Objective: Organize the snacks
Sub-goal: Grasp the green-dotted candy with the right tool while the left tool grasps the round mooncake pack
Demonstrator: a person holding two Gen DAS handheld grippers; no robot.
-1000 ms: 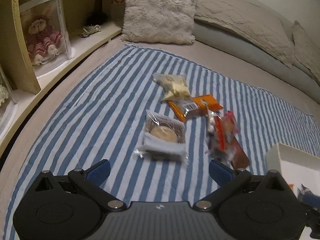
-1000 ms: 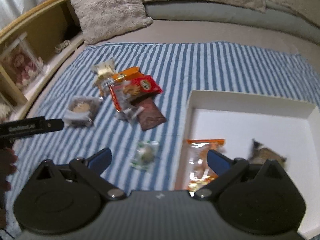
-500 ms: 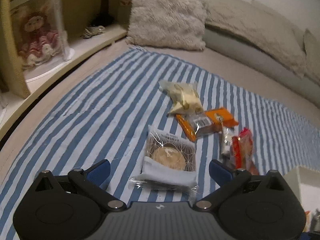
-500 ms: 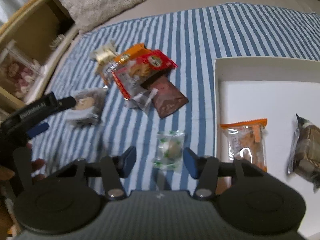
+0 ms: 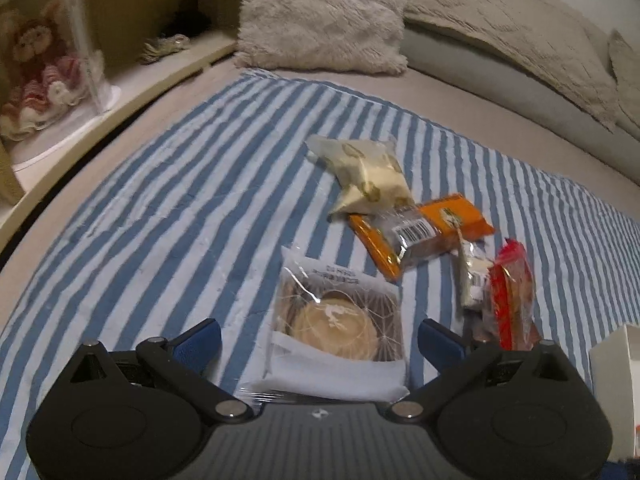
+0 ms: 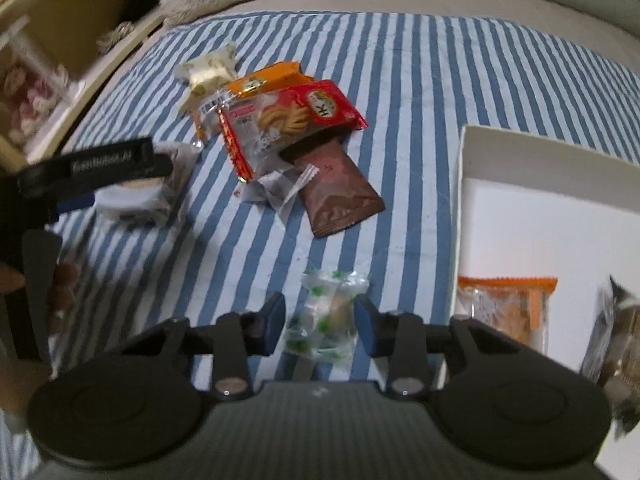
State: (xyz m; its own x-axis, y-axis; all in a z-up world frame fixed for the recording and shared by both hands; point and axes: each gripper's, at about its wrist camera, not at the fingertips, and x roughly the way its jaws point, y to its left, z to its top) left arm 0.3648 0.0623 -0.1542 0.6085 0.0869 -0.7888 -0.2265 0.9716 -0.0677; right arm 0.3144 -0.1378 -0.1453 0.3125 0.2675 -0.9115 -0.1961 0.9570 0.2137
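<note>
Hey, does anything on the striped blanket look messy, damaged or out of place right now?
Nothing looks damaged or spilled. The only untidy spot is the loose heap in the middle of the striped blanket: the red cookie pack lies overlapping the orange pack and the brown pouch. The white box holds two snacks.

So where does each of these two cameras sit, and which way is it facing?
Left wrist: on the left gripper, angled down at a round pastry packet between its open fingers; behind, striped cloth and pillows.
Right wrist: on the right gripper, looking steeply down at a green-and-white candy between its closing fingers; a hand shows at left.
Shared: the pastry packet, snack pile, white box.
</note>
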